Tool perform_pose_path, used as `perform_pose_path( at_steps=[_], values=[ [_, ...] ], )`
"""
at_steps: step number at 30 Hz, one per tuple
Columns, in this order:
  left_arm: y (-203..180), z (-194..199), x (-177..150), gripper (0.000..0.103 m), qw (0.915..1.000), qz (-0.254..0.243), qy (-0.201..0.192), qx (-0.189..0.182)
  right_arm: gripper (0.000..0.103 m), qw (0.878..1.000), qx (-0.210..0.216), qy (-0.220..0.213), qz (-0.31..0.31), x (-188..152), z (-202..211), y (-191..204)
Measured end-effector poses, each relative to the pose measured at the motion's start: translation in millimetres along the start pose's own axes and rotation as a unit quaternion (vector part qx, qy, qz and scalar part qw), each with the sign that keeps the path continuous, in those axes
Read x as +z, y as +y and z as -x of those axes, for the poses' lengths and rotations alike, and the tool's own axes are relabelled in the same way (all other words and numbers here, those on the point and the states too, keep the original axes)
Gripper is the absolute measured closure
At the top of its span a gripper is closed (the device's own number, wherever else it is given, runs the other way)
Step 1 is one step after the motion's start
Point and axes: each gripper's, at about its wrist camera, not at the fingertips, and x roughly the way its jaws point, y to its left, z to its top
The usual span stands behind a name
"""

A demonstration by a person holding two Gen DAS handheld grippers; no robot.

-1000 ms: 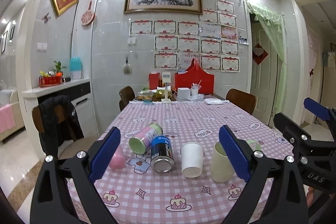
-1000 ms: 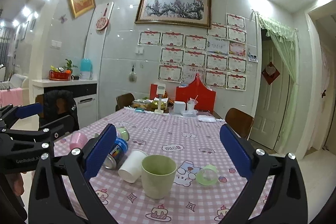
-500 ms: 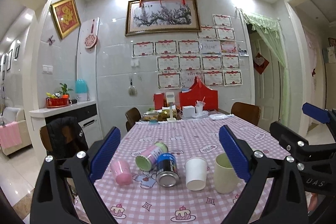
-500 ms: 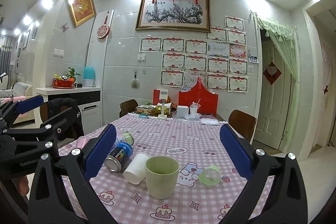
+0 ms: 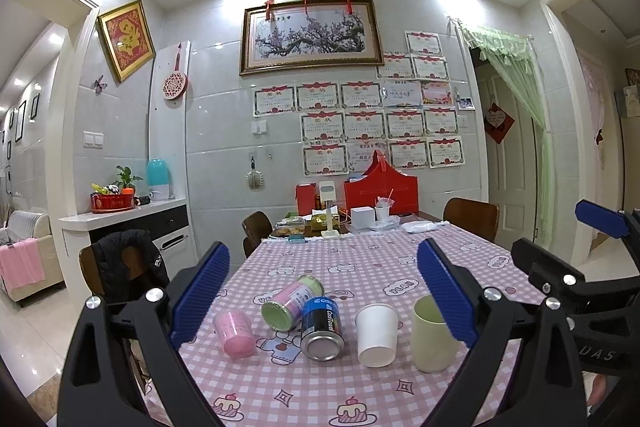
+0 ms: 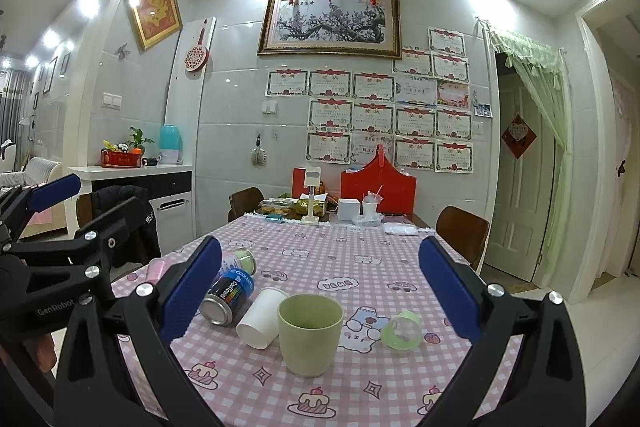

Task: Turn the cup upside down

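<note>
- Left gripper (image 5: pixel 322 291): jaws spread wide, holding nothing, above the table's near edge. Its black frame reads "GenRobot" in the right wrist view.
- Right gripper (image 6: pixel 320 287): jaws also wide apart and empty; the letters "UAS" show on its frame in the left wrist view.
- Green cup (image 6: pixel 310 333): upright, mouth up, on the pink checked table (image 6: pixel 360 267) near the near edge, between the right gripper's fingers in that view but not touched.
- White cup (image 6: pixel 260 319): lying on its side, just left of the green cup.
- Blue can (image 6: pixel 228 299): on its side, label reads "CoolTowel".
- Pink-and-green can (image 5: pixel 292 303): on its side, beside the blue can; label print too small to read.
- Pink cup (image 5: pixel 234 333): tipped over near the left edge.
- Green tape roll (image 6: pixel 400 329): right of the green cup.
</note>
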Motion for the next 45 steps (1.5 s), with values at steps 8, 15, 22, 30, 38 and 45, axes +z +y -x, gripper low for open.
perform_pose_path(
  at_steps=[8, 15, 22, 30, 38, 45],
  values=[
    [-0.5, 0.3, 1.5, 0.01, 1.0, -0.004, 0.0, 0.003, 0.008, 1.0, 0.002, 0.004, -0.002, 0.4, -0.7, -0.5],
    [-0.9, 0.2, 1.3, 0.01, 0.9999, -0.005, -0.002, 0.009, 0.008, 1.0, 0.005, 0.008, -0.005, 0.0, -1.6, -0.5],
    [-1.4, -1.0, 1.5, 0.01, 1.0, -0.002, 0.001, 0.006, 0.008, 1.0, 0.007, 0.01, -0.006, -1.1, -2.7, -0.7],
    [-0.3, -4.5, 0.3, 0.01, 1.0, 0.004, 0.005, 0.004, 0.008, 1.0, 0.008, 0.012, -0.007, -2.8, -3.1, -2.8],
    [0.8, -6.1, -0.2, 0.01, 1.0, 0.003, 0.005, 0.005, 0.008, 1.0, 0.008, 0.014, -0.008, -3.7, -4.2, -2.7],
    [0.6, -6.6, -1.0, 0.01, 1.0, 0.002, 0.004, 0.006, 0.008, 1.0, 0.006, 0.015, -0.008, -5.1, -4.5, -3.5]
  ],
)
